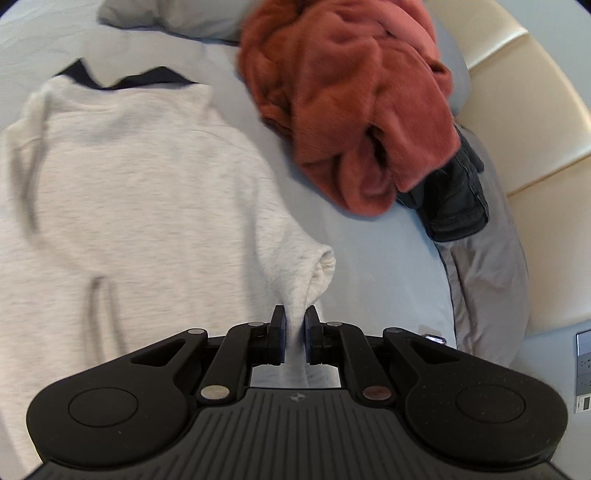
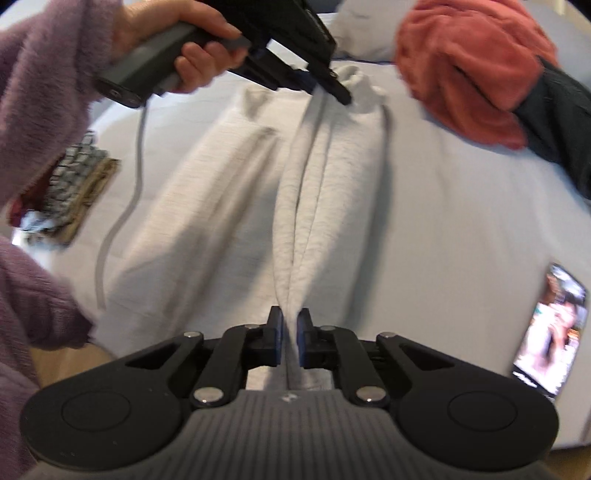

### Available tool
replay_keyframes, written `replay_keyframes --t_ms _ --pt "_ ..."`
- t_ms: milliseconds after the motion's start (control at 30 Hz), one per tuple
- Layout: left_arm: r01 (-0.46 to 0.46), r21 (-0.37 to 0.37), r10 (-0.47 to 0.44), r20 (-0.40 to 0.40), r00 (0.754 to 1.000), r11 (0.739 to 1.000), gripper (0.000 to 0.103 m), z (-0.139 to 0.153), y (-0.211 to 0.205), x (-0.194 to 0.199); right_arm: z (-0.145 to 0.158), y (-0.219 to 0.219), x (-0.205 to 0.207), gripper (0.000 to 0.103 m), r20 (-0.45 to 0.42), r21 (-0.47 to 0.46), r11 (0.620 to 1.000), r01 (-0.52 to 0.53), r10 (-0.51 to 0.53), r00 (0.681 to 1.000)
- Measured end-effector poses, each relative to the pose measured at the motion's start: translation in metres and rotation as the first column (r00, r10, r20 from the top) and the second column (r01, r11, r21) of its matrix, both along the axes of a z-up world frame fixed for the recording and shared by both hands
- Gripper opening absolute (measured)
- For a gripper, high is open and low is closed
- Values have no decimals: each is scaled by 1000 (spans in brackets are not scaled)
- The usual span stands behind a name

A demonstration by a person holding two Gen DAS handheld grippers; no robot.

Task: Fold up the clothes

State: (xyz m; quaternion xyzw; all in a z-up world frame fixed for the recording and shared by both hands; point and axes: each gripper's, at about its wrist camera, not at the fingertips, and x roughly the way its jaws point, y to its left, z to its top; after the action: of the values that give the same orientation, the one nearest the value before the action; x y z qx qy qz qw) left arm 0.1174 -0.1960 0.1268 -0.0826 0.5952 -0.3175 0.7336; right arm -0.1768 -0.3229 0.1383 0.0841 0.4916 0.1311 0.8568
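A light grey sweatshirt (image 1: 122, 177) with a dark collar lies spread on the pale blue bed sheet (image 1: 376, 266). My left gripper (image 1: 294, 317) is shut on the fabric at its sleeve cuff (image 1: 321, 269), lifting it into a ridge. In the right wrist view my right gripper (image 2: 289, 319) is shut on a pinched fold of the same grey sweatshirt (image 2: 229, 192), near its hem. A taut crease runs from there to the left gripper (image 2: 341, 94), held by a hand (image 2: 192, 48) in a fuzzy lilac sleeve at the top.
A rust-red fleece garment (image 1: 354, 103) lies heaped at the upper right on dark jeans (image 1: 458, 199). A white pillow (image 1: 177, 14) sits at the bed's head. A phone with a lit screen (image 2: 550, 328) rests on the sheet at right, a grey cable (image 2: 122, 206) and folded patterned clothes (image 2: 70, 184) at left.
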Motion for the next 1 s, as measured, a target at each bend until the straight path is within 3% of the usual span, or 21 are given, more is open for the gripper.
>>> replay_keyframes --t_ms 300,533,667,767,867,1000 --pt "-86 -21 86 -33 996 996 7 -38 66 20 -18 58 31 10 -63 85 994 -74 80 995" --pt "-117 -25 116 -41 992 993 12 -66 83 31 -45 90 49 11 -118 90 992 -91 101 988" --pt "-121 -39 122 14 992 992 26 -57 89 32 -52 103 49 22 -125 57 990 -133 139 982" --pt "-146 -59 149 57 987 988 26 -40 99 31 -53 109 44 33 -132 38 984 -176 179 975" --pt "-118 -74 125 99 987 990 26 -23 102 23 -51 113 40 34 -134 18 978 -207 208 969" --pt "-65 -76 76 155 985 995 26 -4 103 -4 -39 105 27 44 -120 49 972 -231 235 965"
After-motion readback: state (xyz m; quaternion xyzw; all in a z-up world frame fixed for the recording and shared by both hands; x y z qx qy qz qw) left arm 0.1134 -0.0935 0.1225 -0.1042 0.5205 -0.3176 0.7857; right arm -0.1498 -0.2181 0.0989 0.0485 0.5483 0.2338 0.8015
